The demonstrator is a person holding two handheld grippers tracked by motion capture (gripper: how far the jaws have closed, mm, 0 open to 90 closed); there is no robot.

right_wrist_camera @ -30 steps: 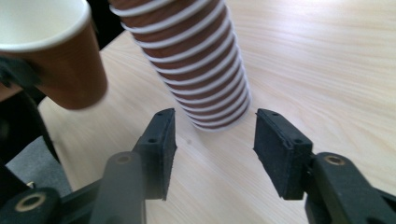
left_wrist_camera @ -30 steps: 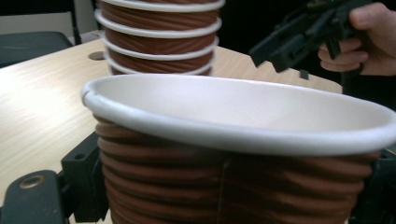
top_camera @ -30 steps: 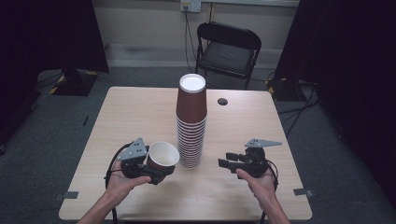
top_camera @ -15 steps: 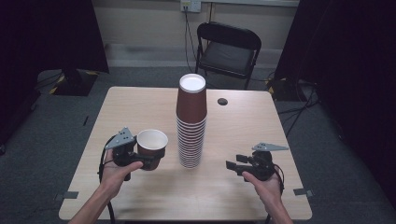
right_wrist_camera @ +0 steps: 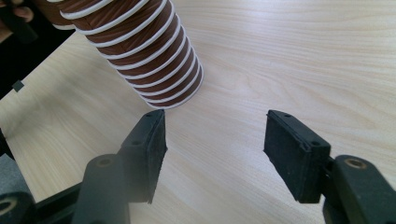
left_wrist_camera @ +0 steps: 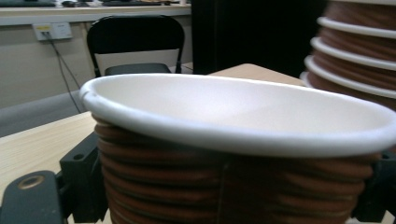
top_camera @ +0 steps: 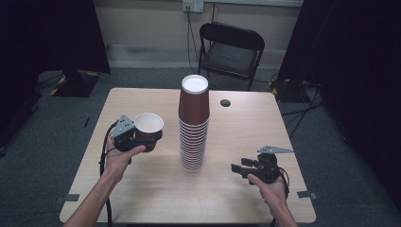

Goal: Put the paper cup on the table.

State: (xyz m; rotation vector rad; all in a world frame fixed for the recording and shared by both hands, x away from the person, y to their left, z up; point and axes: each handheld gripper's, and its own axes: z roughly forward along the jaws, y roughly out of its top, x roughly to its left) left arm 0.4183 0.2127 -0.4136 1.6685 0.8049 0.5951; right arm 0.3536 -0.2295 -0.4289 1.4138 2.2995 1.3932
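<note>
Here left tool [top_camera: 147, 137] grips a single cup [top_camera: 149, 126] left of the cup stack [top_camera: 193, 123]; right tool [top_camera: 241, 169] gapes empty, right of stack.

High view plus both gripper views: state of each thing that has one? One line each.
Left gripper: shut on single cup, above the table.
Single cup: upright, mouth up, looks empty, apart from the stack.
Cup stack: nested upside down, standing upright on the table.
Right gripper: open, nothing between its jaws, low over the table.
Folding chair: unfolded, unoccupied, behind the table.
</note>
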